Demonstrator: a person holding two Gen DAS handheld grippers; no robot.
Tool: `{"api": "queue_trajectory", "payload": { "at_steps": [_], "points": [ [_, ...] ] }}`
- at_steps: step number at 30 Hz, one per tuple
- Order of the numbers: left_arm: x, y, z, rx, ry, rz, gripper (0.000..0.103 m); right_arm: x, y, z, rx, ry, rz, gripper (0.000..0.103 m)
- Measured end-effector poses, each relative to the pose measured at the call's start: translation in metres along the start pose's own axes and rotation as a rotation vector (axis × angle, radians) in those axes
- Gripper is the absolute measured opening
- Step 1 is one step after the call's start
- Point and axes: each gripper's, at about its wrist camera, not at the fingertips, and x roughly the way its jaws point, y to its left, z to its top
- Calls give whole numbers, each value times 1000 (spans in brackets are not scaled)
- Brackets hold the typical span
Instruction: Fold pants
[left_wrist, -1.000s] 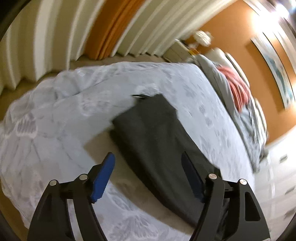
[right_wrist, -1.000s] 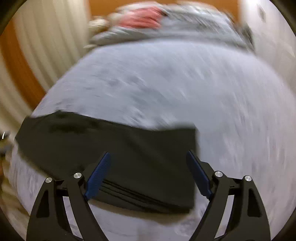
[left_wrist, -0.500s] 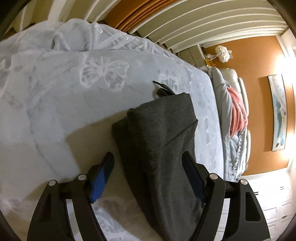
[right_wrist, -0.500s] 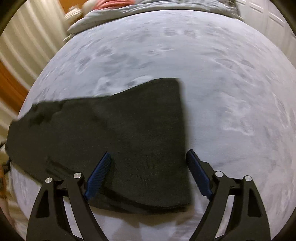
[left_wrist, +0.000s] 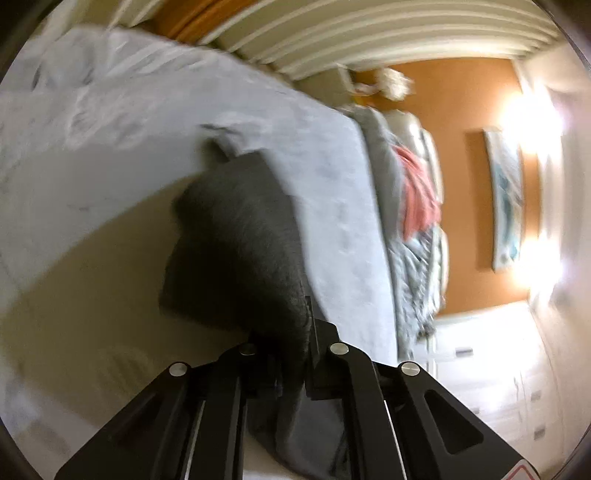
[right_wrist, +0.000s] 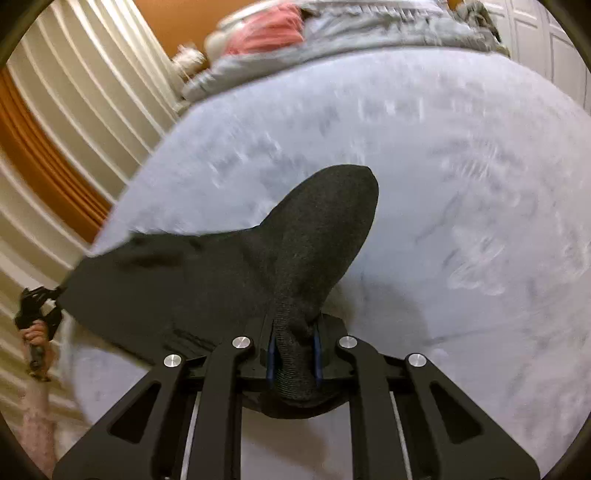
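A: Any brand, label or writing to read?

B: Nothing legible. A corner of a red-edged sticker shows on the left tongs' (left_wrist: 295, 354) frame, cut off by the picture's edge.

A: How do the pants look?

B: The pants (right_wrist: 207, 280) are dark charcoal, a knit-looking fabric, folded into a long strip lying on the bed (right_wrist: 461, 184), which has a pale blue-grey cover with faint butterfly prints. One end is bunched and raised off the cover, narrowing into a neck of fabric.

A: And the tongs?

B: The right tongs (right_wrist: 294, 354) are closing; that neck of fabric sits squeezed between the blue pads (right_wrist: 271, 360). They point steeply down at the bed. The left tongs are clamped narrow on the other end of the pants (left_wrist: 243, 236), cloth pinched between the black fingers, angled more shallowly.

A: Can you see a hand?

B: In the right wrist view, at the far left edge, a hand (right_wrist: 35, 334) grips the handle of the left tongs (right_wrist: 59, 293), where the strip ends.
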Motion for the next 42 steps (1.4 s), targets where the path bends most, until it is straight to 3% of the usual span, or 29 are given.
{"api": "queue_trajectory", "payload": {
  "at_steps": [2,4,6,8,9,11,12,13,15,17,18,19,21,22,25,27,29,32,33,35,36,37,42],
  "points": [
    [-7,-12,-19,57,42,23,4,-32,-5,-4,-49,-26,-57,13],
    [-7,-12,-42,76,115,109,4,-44,-19,-17,-92,18,-146,18],
    [-2,1,-63,53,161,194,4,-30,-48,-42,-123,138,-348,33],
    [-1,10,-76,51,154,284,4,-27,-63,-57,-107,151,-541,37],
    [-2,14,-80,50,144,311,5,-33,-59,-60,-95,133,-518,37],
    [-4,13,-81,42,124,304,5,-47,-28,-57,-125,41,-334,41],
    [-4,13,-83,42,117,305,5,-47,-11,-57,-158,18,-274,58],
    [-4,12,-84,42,109,310,5,-43,7,-58,-202,11,-228,67],
    [-3,8,-86,38,90,324,5,-10,52,-64,-323,70,-128,67],
    [0,5,-88,46,74,345,5,23,73,-73,-386,140,-119,65],
    [1,4,-88,54,67,357,6,39,78,-75,-407,174,-124,55],
    [2,3,-89,63,63,367,6,53,78,-77,-416,203,-144,30],
    [1,4,-87,74,64,377,6,69,64,-71,-353,238,-161,3],
    [1,4,-86,80,68,379,6,64,60,-67,-320,219,-147,3],
    [2,9,-82,70,88,370,6,16,77,-49,-301,50,-59,3],
    [3,14,-79,54,102,362,7,12,92,-50,-328,36,0,3],
    [4,16,-78,46,108,361,7,36,104,-62,-383,94,-10,4],
    [2,16,-77,50,115,358,7,78,107,-83,-484,222,-176,8],
    [2,16,-77,52,117,355,7,78,112,-88,-509,223,-191,8],
    [4,15,-75,58,123,353,7,74,115,-92,-538,189,-204,30],
    [4,16,-74,62,128,353,7,66,110,-97,-543,166,-215,57],
    [4,16,-74,61,129,352,7,70,112,-96,-551,147,-224,63],
    [7,15,-72,69,131,354,7,87,106,-96,-522,224,-171,52]
  ]
}}
